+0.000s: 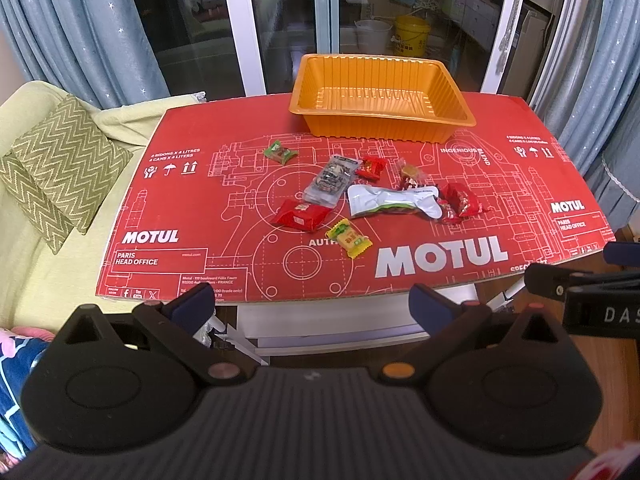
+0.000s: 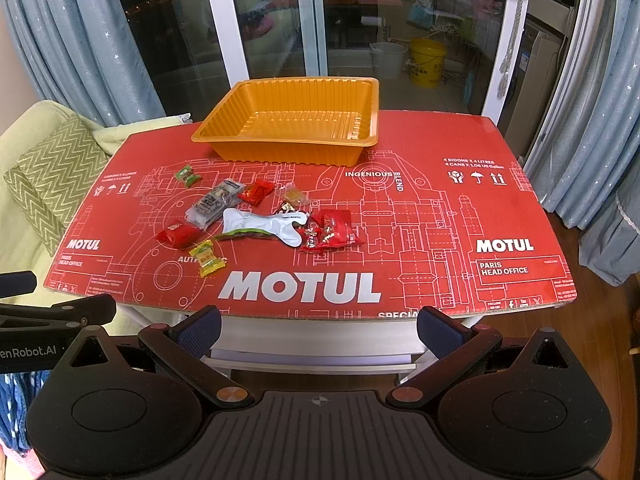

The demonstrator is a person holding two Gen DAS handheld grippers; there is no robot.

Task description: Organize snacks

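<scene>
Left wrist view: showing left gripper point(image 1: 312, 300) with jaws spread wide, grasping nothing, short of the table's near edge. Right wrist view: showing right gripper point(image 2: 320, 326) likewise spread and unloaded.

Lying loose mid-surface: snack packets, among them white pouch point(image 1: 394, 200), yellow candy point(image 1: 349, 238), grey sachet point(image 1: 330, 180), green candy point(image 1: 281, 152). Sitting behind them, empty: orange tray point(image 1: 384, 120).

Risks, judged:
- Pinching slick foil flat against the board; likely skidding instead of lifting.
- Nudging the light tray off the far edge.
- Catching two crowded packets together.

Serving as surface: red printed cardboard sheet point(image 2: 440, 220), glossy. Standing behind: glass doors, blue curtains; cushioned seat at left.
</scene>
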